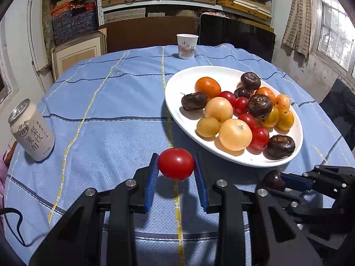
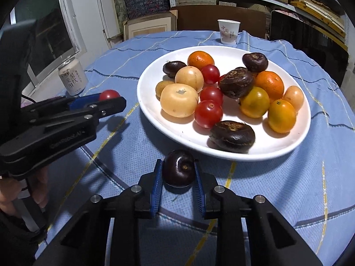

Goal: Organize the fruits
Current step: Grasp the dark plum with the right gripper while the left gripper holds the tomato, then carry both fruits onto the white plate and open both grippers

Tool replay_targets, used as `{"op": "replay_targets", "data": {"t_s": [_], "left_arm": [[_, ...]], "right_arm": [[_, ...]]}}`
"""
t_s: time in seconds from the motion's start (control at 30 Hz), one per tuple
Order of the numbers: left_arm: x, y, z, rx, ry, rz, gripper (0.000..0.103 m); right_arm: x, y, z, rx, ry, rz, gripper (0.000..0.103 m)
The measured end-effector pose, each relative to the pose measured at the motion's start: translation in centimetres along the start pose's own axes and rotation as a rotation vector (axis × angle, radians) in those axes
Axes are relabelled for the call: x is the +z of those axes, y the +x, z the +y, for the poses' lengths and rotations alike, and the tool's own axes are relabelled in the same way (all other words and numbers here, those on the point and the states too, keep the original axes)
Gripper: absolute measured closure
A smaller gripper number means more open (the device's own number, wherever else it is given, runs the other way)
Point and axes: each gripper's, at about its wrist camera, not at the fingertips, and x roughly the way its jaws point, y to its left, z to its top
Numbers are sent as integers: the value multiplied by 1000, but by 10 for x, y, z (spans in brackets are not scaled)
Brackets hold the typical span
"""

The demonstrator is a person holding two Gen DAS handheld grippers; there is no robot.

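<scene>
My left gripper [image 1: 176, 165] is shut on a red cherry tomato [image 1: 176, 164] and holds it above the blue cloth, left of the white plate [image 1: 177, 82]. It also shows in the right wrist view [image 2: 108, 98] with the tomato [image 2: 108, 94]. My right gripper [image 2: 178, 173] is shut on a dark purple plum [image 2: 178, 168] just in front of the plate's near rim [image 2: 146, 102]; it also shows in the left wrist view [image 1: 275, 180]. The plate holds several fruits: oranges, yellow and red tomatoes, dark water chestnuts.
A white drink can [image 1: 33, 130] stands at the table's left edge. A paper cup [image 1: 186, 46] stands at the far edge. The blue checked cloth [image 1: 106, 110] covers the round table. Shelves and boxes lie behind.
</scene>
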Motion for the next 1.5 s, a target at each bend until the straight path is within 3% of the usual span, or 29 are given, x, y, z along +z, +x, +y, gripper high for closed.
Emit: {"op": "replay_targets", "data": {"t_s": [0.43,0.87,0.97,1.17,1.43,1.5], "left_arm": [[-6,-14,-12,16,23,-38,72],[-8,-55,-15,-106,-7,-102,72],[0,-55,-24,-105,19,-109,72],[37,-40,-59,-109,114,-115,72],[59,16,-89,-100,179,-23,72],[59,23,-88,-91,176,-9,64]], "right_arm": [[-26,-36,-28,9,69,-43,75],[-25,-84,-66,5,83,-129,76],[-13,-85,-69,11,71,-143,75],[43,-67,-79,36,75,-140,75],[100,-13,-90,12,85,-96,75],[104,-8,-90,-1,80,-95,58]]}}
